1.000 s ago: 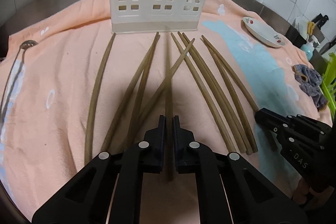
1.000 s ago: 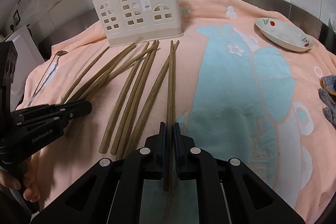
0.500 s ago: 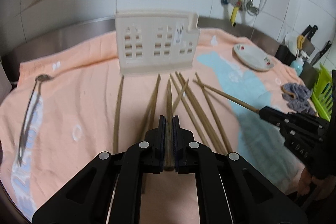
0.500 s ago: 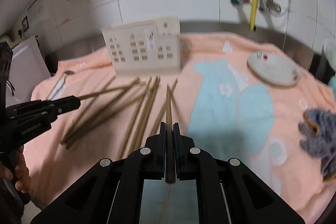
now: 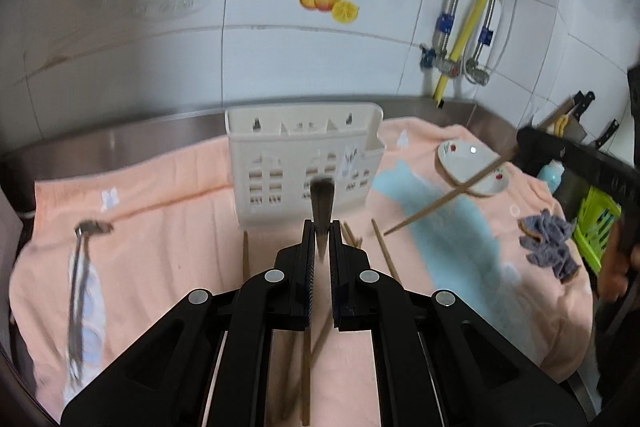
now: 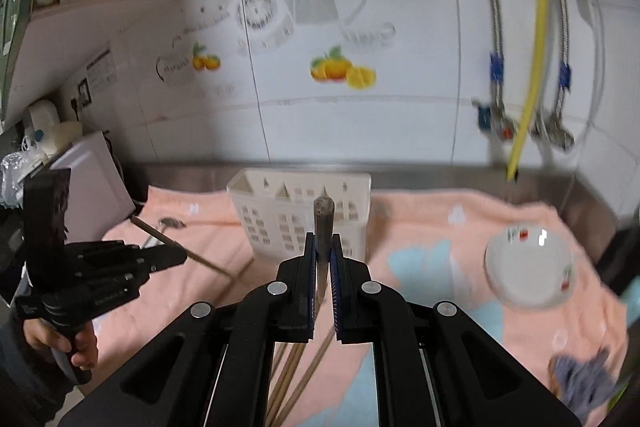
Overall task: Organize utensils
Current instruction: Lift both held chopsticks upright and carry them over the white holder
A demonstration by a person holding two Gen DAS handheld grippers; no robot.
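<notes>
Left gripper (image 5: 321, 239) and right gripper (image 6: 323, 251) each clamp one chopstick (image 5: 321, 203), raised short of the empty holder (image 5: 304, 163). Remaining chopsticks (image 5: 384, 251) lie on the towel (image 5: 168, 227).

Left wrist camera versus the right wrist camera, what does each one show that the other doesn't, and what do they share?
Only the left wrist view shows the knives, the green basket and the right gripper with its chopstick.

Only the right wrist view shows the left gripper and the hand holding it.

Both show the cream utensil holder, the pink towel, the white dish and the spoon.
</notes>
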